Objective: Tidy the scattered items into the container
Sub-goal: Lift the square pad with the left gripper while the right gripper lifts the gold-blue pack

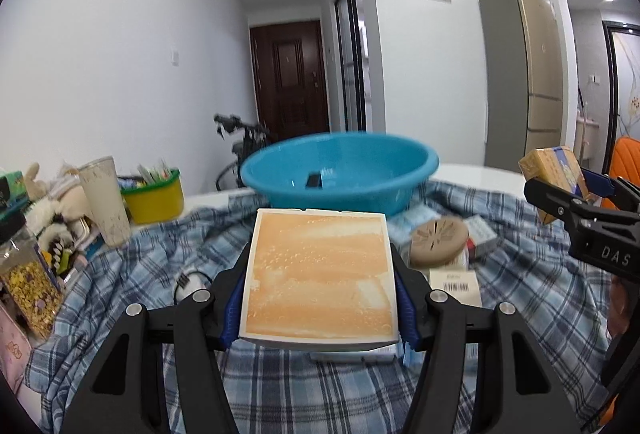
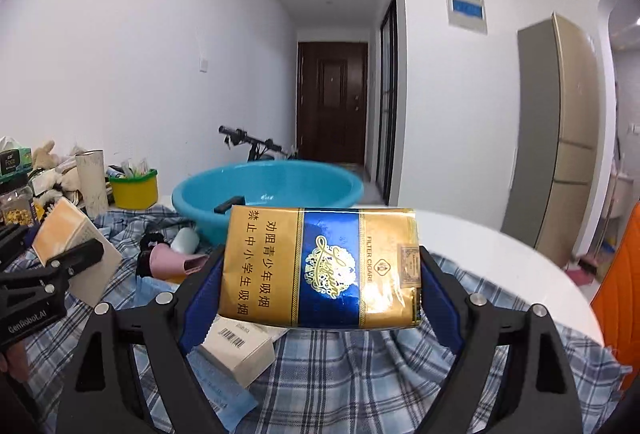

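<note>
My left gripper (image 1: 320,274) is shut on a flat white box with an orange top (image 1: 320,274), held level above the plaid cloth. My right gripper (image 2: 320,268) is shut on a gold and blue cigarette carton (image 2: 320,268), lifted off the table. Behind both stands the blue plastic basin (image 1: 340,169), with a small dark item (image 1: 314,179) inside. In the right wrist view the basin (image 2: 266,189) sits left of centre and the left gripper with its orange box (image 2: 66,230) shows at far left. The carton (image 1: 554,169) and the right gripper's fingers (image 1: 560,199) appear at the right edge of the left view.
Scattered on the blue plaid cloth (image 1: 320,386) lie a round tan disc (image 1: 440,240), small boxes (image 2: 240,348), a pink object (image 2: 172,262) and a pale bottle (image 2: 185,238). A beige tumbler (image 1: 105,201), yellow tub (image 1: 154,195) and snack jar (image 1: 30,286) crowd the left.
</note>
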Demonstrator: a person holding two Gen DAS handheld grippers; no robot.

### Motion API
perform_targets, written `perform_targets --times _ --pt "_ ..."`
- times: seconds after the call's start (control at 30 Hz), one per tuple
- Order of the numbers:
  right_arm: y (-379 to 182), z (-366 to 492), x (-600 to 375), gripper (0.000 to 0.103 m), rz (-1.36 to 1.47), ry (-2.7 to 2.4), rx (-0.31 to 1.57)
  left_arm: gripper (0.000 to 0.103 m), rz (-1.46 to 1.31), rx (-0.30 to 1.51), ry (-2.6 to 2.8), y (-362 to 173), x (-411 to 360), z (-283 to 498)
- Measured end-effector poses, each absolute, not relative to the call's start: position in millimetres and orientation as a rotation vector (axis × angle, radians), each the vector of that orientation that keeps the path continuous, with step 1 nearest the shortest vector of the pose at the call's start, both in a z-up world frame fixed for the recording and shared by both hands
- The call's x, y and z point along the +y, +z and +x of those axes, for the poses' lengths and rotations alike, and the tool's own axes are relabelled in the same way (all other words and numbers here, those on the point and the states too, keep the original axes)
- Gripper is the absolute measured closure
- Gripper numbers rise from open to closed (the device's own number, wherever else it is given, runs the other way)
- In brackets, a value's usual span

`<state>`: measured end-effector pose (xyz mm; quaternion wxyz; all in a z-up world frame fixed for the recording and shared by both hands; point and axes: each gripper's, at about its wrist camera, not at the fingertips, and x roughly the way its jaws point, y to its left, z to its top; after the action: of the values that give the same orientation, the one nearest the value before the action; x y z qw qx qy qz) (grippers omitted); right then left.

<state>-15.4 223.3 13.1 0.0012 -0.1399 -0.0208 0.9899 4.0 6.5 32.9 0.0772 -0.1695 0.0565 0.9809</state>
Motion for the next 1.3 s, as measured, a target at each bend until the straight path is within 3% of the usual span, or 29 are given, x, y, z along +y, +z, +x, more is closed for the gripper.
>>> perform_targets --times 1.3 --pt "47 -7 225 0.017 -0.340 3.130 -0.130 0.041 -0.486 0.210 2.892 63 17 -12"
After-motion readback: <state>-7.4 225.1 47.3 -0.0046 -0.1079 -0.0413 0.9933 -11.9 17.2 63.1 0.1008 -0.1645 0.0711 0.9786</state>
